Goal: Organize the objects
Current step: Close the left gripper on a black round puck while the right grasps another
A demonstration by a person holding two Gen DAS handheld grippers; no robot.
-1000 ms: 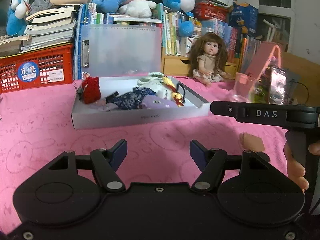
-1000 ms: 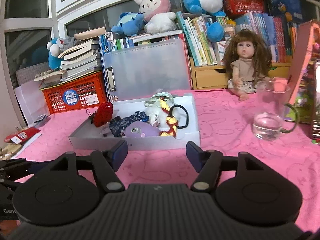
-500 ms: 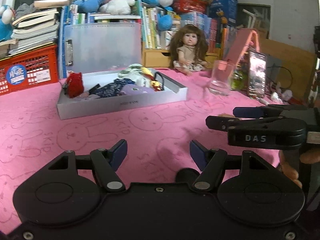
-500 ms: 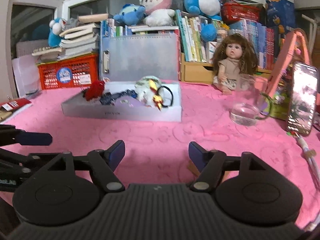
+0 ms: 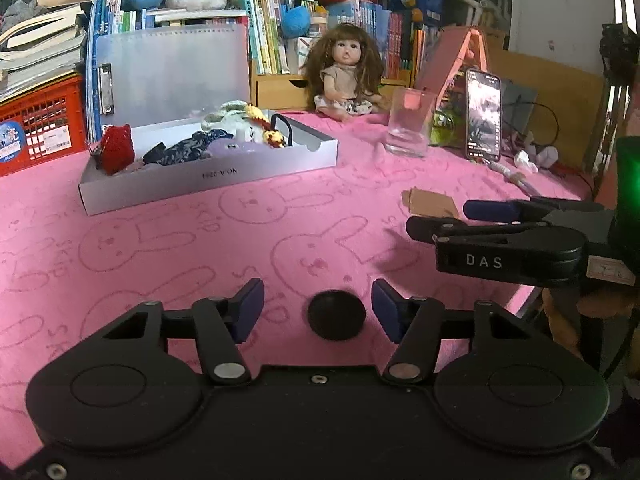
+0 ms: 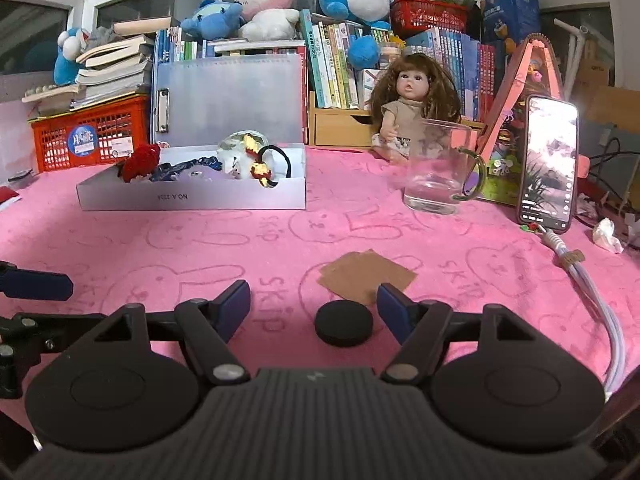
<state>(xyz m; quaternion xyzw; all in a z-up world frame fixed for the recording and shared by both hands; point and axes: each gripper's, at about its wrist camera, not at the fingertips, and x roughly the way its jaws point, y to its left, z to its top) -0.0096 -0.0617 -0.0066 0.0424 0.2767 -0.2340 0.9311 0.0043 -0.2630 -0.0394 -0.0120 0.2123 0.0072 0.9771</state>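
Resting on the pink counter point(image 6: 280, 240), a black round disc point(image 6: 344, 323) lies between the spread blue fingers of the right claw point(image 6: 314, 308), nearer the right-hand finger, touched by neither. Right claw: wide, holding nothing. Left claw point(image 5: 318, 310): likewise wide, empty, with the same disc point(image 5: 337, 314) lying between its fingers, apart from both.

Brown card piece point(image 6: 366, 276): flat on the counter just ahead of the right claw, its near edge just beyond the disc.

White tray point(image 6: 192, 198): well ahead and to the left of the right claw, holding a red knitted item point(image 6: 140, 162), dark blue cloth point(image 6: 188, 168), a pale purple piece, a white soft toy with yellow-red trim point(image 6: 244, 156) and a black hair band point(image 6: 276, 160).

Glass mug point(image 6: 436, 168): ahead and to the right, a little water at its bottom. Phone point(image 6: 548, 164): further right, propped upright, screen lit, with a white cable point(image 6: 592, 284) running toward the counter's near edge.

Doll point(image 6: 408, 112): seated beyond the mug, before the books point(image 6: 336, 64).

From the left wrist view, the right claw point(image 5: 436, 220) sits off to the right, pointing leftward.
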